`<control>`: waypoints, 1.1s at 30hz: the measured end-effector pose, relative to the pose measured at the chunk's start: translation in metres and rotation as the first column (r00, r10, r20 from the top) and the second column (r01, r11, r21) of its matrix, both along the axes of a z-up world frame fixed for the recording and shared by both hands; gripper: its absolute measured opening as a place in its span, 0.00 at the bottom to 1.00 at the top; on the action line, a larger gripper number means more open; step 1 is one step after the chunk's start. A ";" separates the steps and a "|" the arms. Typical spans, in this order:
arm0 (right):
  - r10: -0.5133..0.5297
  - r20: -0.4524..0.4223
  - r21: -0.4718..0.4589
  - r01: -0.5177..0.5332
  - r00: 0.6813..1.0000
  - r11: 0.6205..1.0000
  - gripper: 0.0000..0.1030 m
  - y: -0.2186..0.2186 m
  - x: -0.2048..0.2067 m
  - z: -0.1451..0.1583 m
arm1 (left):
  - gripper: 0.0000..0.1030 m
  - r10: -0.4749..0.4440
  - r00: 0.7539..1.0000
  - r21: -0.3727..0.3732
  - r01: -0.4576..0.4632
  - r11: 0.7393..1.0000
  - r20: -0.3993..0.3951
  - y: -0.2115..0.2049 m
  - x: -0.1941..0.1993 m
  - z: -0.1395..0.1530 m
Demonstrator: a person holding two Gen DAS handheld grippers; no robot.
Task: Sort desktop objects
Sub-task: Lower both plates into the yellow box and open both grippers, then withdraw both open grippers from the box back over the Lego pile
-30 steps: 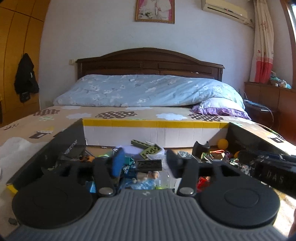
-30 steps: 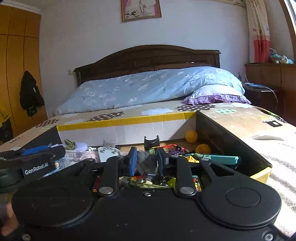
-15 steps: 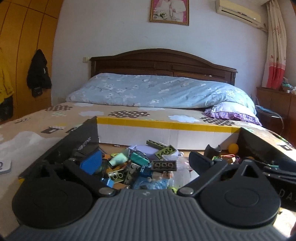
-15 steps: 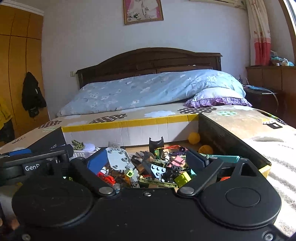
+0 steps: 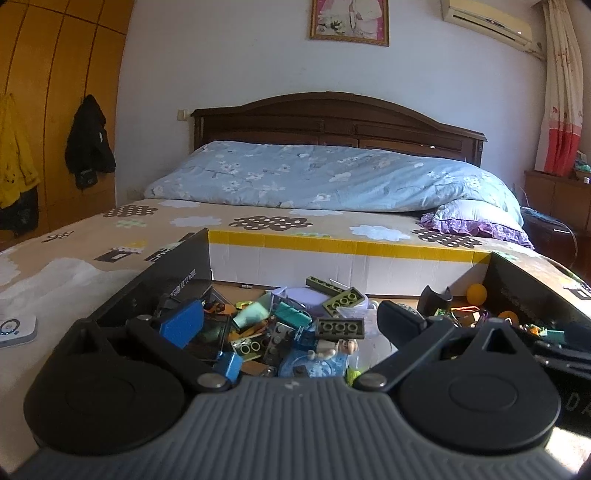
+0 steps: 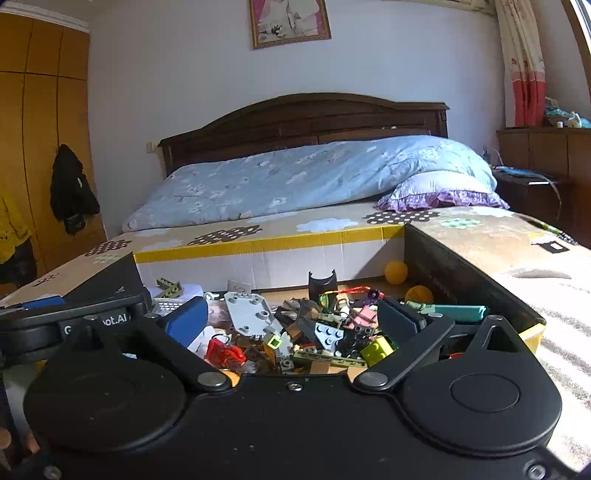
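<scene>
Above toy box (image 5: 369, 264), both tongs level, spread

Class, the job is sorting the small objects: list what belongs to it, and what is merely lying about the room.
Belongs:
- box
- toy bricks
- orange balls

Lying about:
- blue quilt
- purple pillow
- black jacket
- framed picture

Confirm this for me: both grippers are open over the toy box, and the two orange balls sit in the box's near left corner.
Not quite. Both the left gripper and right gripper are open over the box, the right's jaws opening, but the two orange balls lie by its far right corner, as the right wrist view shows.
</scene>
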State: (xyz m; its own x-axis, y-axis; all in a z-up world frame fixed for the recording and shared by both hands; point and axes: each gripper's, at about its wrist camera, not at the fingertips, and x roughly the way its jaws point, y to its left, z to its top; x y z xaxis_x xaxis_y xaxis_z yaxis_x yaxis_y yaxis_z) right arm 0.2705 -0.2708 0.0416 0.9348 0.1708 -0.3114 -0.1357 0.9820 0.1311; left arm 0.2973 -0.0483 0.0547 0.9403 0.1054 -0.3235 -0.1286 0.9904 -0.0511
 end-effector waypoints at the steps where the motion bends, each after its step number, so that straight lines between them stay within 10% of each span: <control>1: 0.005 -0.004 0.005 -0.005 1.000 1.000 0.96 0.000 0.000 0.000 | 1.00 0.007 1.000 -0.004 -0.007 1.000 -0.001 0.000 0.000 0.000; 18: 0.077 -0.040 0.043 -0.075 0.996 0.996 0.98 -0.003 -0.019 0.026 | 1.00 0.024 0.999 -0.062 -0.026 0.998 -0.034 0.002 -0.018 0.024; 33: 0.182 -0.175 -0.021 -0.189 0.967 0.982 1.00 -0.015 -0.113 0.024 | 1.00 -0.055 0.982 0.073 0.069 0.995 -0.183 0.024 -0.125 -0.014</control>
State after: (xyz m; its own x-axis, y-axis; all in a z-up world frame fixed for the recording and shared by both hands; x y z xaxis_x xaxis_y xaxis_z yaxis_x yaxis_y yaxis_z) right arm 0.1572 -0.2860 0.0657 0.8198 0.3215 -0.4739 -0.2945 0.9464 0.1326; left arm 0.1719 -0.0243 0.0411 0.8729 0.0810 -0.4812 -0.0671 0.9967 0.0460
